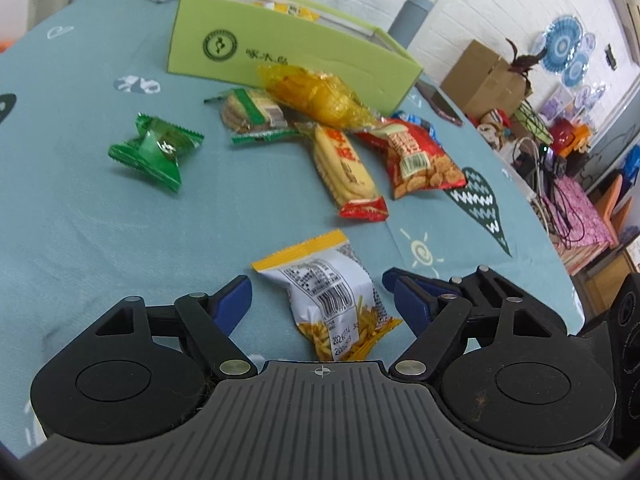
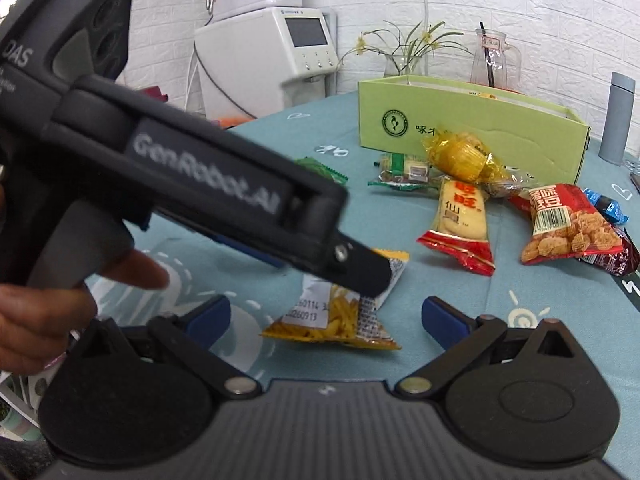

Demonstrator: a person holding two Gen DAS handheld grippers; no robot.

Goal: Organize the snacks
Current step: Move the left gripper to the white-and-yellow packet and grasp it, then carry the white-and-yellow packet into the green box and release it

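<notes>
Your left tongs (image 1: 318, 300) are spread wide, with the white-and-yellow snack packet (image 1: 332, 292) lying flat on the counter (image 1: 80, 220) between the two blue tips, touching neither. Lower them until the tips straddle the packet's middle, then squeeze gently so the sticks inside don't get crushed.

Your right tongs (image 2: 326, 318) are spread too and hold nothing; they hover near the same packet (image 2: 336, 316). Keep them clear of it, since two tools on one packet will collide.

Working from left to right on the counter, you have a green candy (image 1: 158, 150), a green-trimmed biscuit pack (image 1: 252, 114), a yellow wrapped snack (image 1: 316, 96), a rice cracker pack (image 1: 346, 168) and a red bag (image 1: 418, 158). The green box (image 1: 280, 46) stands behind them, open on top. Once you have the packet gripped, lift it above the box wall before you let go.
</notes>
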